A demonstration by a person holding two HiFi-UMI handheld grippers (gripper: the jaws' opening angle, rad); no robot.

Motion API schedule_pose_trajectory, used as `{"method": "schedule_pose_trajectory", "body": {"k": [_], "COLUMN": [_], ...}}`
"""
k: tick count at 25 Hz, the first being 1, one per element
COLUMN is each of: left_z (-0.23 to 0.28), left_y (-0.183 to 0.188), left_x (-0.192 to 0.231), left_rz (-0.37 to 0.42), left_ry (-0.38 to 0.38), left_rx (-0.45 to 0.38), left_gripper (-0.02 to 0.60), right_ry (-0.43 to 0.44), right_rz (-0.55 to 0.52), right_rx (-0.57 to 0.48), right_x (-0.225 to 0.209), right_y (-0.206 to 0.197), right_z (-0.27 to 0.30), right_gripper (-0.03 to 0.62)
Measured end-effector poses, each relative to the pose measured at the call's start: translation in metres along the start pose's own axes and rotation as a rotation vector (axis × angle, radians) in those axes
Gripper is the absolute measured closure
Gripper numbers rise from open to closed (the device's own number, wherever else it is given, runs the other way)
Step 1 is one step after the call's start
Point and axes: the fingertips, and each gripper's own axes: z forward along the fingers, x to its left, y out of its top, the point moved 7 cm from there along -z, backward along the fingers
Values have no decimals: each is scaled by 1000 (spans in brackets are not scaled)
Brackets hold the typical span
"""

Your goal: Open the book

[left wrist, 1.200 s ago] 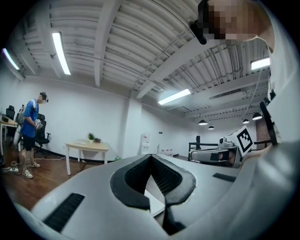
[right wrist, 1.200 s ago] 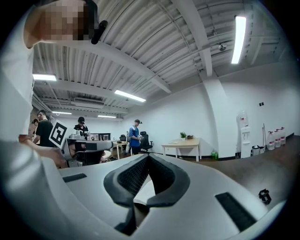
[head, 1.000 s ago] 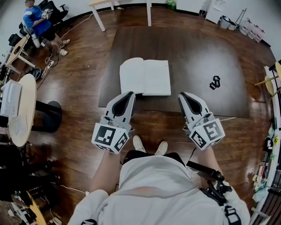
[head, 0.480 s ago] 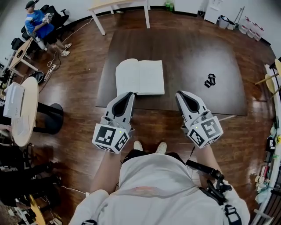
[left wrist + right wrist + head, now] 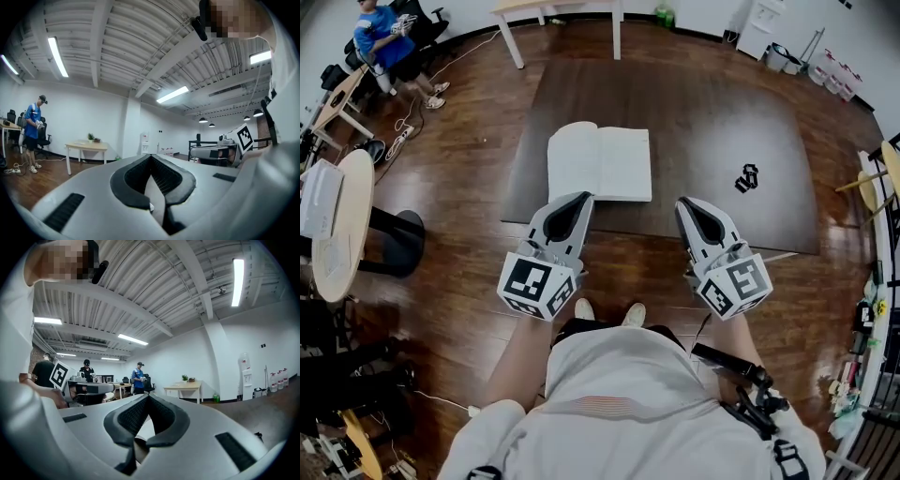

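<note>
The book (image 5: 600,162) lies open and flat on the dark table (image 5: 703,112), white pages up, near the table's front edge. My left gripper (image 5: 578,199) is shut with nothing in it, its tip at the book's near left corner. My right gripper (image 5: 684,203) is also shut and holds nothing, just right of the book's near right corner. In the left gripper view the left gripper (image 5: 151,157) points level across the room with its pads together. In the right gripper view the right gripper (image 5: 147,397) does the same.
A small black object (image 5: 746,177) rests on the table's right part. A round pale table (image 5: 337,225) stands at the left, and a light wooden table (image 5: 553,7) at the back. A person in blue (image 5: 375,28) sits far left. Bottles and clutter line the right wall.
The head view has shifted a little, so the book sits slightly further left in the picture. Both grippers remain shut near the table's front edge; the book lies open as before.
</note>
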Motion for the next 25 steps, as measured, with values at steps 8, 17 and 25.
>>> {"method": "schedule_pose_trajectory", "body": {"k": [8,17,25], "left_z": [-3,-7,-7], "left_y": [-2,-1,1], "left_x": [5,14,19], "left_rz": [-9,-5,0], "left_ry": [-23,-18,-22], "left_rx": [4,3,2], "left_gripper": [572,572,572], "right_ry": [5,18,27], "right_rz": [-2,-5,-14], "right_rx": [16,15,15], "right_x": [7,13,17], "right_y": [-3,-2,1], "right_z": [9,19,26], "right_gripper": [594,594,594]}}
